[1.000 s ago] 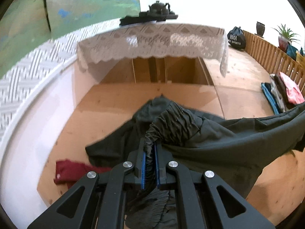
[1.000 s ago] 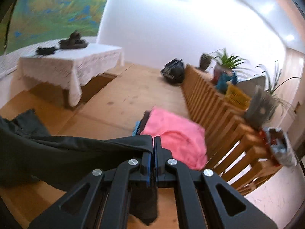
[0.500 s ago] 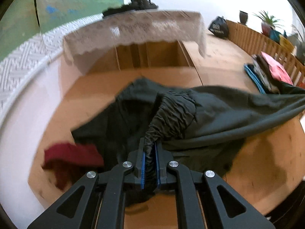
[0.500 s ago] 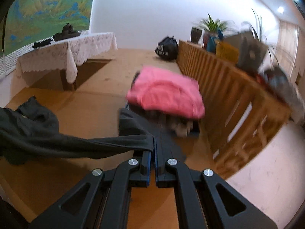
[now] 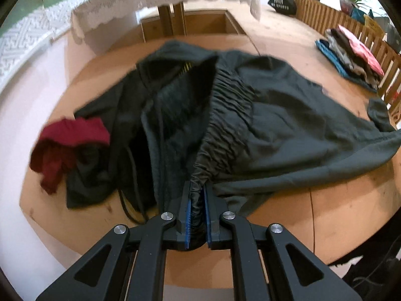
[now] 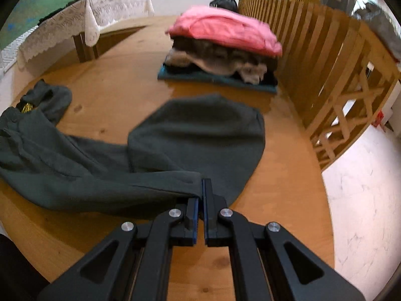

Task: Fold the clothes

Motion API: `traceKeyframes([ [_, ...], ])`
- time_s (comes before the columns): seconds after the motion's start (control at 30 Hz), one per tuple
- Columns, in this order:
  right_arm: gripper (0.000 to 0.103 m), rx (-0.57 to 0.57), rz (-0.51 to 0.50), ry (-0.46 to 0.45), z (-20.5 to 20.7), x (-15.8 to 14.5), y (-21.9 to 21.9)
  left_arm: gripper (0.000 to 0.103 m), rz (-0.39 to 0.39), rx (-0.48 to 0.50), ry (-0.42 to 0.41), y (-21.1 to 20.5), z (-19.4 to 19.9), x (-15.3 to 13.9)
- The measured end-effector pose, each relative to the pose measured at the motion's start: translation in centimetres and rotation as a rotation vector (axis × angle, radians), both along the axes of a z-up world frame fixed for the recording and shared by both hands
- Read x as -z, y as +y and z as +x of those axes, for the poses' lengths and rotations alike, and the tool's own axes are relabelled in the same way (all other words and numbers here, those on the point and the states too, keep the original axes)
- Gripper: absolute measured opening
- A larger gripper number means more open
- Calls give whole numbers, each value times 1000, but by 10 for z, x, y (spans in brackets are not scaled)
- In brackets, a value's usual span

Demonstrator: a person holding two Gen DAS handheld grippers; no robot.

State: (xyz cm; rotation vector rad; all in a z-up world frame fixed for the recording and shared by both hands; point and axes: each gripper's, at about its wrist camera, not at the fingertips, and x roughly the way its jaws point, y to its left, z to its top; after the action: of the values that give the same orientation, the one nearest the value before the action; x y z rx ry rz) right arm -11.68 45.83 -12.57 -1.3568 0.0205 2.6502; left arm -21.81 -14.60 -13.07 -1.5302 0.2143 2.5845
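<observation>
Dark trousers [image 5: 288,130], earlier hanging, now lie on wooden platform [image 5: 338,213]. Left gripper [image 5: 197,215] opening, waistband between; right gripper [image 6: 201,200] pinches hem.

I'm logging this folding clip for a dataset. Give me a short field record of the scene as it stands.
surface: wooden platform
garment in work: dark grey trousers, spread on the platform
left gripper: jaws opening, gathered waistband between them
right gripper: shut on the trouser leg's end
folded stack: pink item on top, beside the wooden railing
unfolded: red garment at the left
</observation>
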Motion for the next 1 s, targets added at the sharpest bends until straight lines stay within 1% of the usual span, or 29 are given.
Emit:
traceKeyframes([
  [0.07,2,8,-15,-19,0,6,4,14,-5,-3,-14,-3,7,6],
  [0.13,2,11,-12,-25,-1,9,5,17,-11,-3,-14,-6,15,4],
  [0.23,2,3,-7,-26,-2,9,1,17,-41,2,7,-8,23,-9],
  [0.33,2,-11,-6,-30,-4,10,-3,19,-75,12,44,-10,24,-32],
  [0.4,2,-16,-6,-34,-6,11,-5,29,-56,16,68,-10,11,-51],
  [0.47,2,-18,-12,-36,-8,13,-6,29,-24,44,88,0,-8,-66],
  [0.53,3,-17,-21,-36,-9,14,-6,29,4,83,92,20,-33,-71],
  [0.6,2,-17,-24,-37,-9,15,-6,30,10,119,67,44,-64,-63],
  [0.7,2,-21,-14,-41,-9,15,-7,30,-10,129,15,64,-102,-41],
  [0.77,2,-23,-11,-45,-10,16,-5,31,6,143,-32,70,-117,-27],
  [0.8,3,-23,-11,-47,-11,16,-4,33,4,145,-52,71,-124,-21],
  [0.83,3,-23,-12,-49,-12,17,-3,35,-9,144,-67,73,-130,-14],
  [0.9,3,-18,-17,-48,-14,19,0,36,-36,145,-89,78,-138,-3],
  [0.93,3,-16,-20,-48,-16,20,1,34,-47,147,-93,81,-140,1],
  [0.97,3,-15,-22,-48,-17,21,2,20,-49,150,-100,83,-141,4],
  [1.0,3,-15,-24,-48,-17,22,3,1,-43,153,-109,83,-141,6],
])
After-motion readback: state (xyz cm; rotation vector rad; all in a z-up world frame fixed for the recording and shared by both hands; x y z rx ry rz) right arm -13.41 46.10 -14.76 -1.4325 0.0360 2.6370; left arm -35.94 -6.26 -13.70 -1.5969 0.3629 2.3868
